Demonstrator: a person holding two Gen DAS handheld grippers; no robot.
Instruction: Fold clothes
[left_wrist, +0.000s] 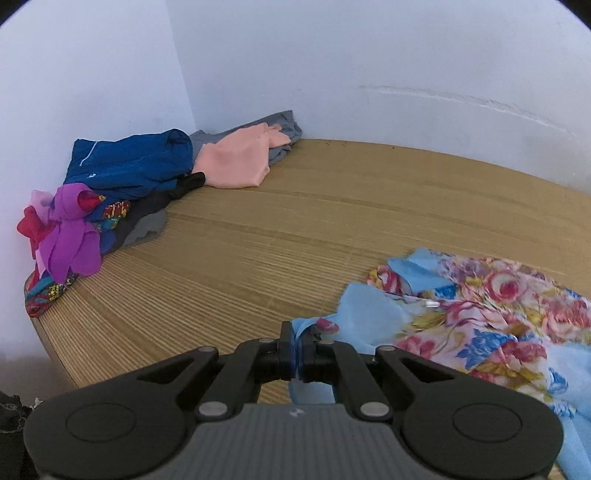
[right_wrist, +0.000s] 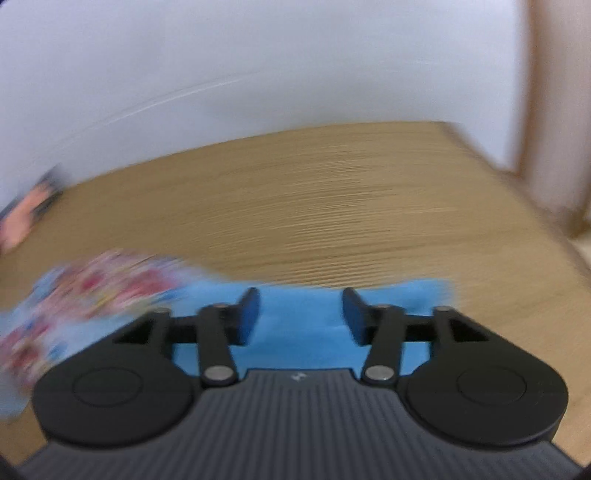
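Your left tongs (left_wrist: 298, 354) are clenched on a corner of the floral garment (left_wrist: 491, 325), the light blue edge pinched between the two pads and trailing down in front of the tool. That grip makes sense as an anchor: with one corner pinned low over the table (left_wrist: 277, 229), the rest of the cloth lies spread to your right, ready to be drawn flat or turned over itself. The left tool points along the table toward the far corner and sits low, close to the wood.

Your right tongs (right_wrist: 301, 312) stand released, fingers well apart, with the plain blue part of the same garment (right_wrist: 295, 317) lying beneath and between them. Nothing is gripped there. The right wrist view is smeared with motion blur, so I cannot tell whether the fingertips touch the cloth or hang just above it. The tool is aimed across the table toward the wall, roughly level.

The pile of other clothes (left_wrist: 122, 192) is pushed into the far left corner against the wall, well apart from the floral piece. That leaves bare wood in the middle to work on.

My reading is that you are early in this fold: one corner is secured and the second is not yet taken. The thin, slippery-looking fabric may slide out of a shallow pinch.
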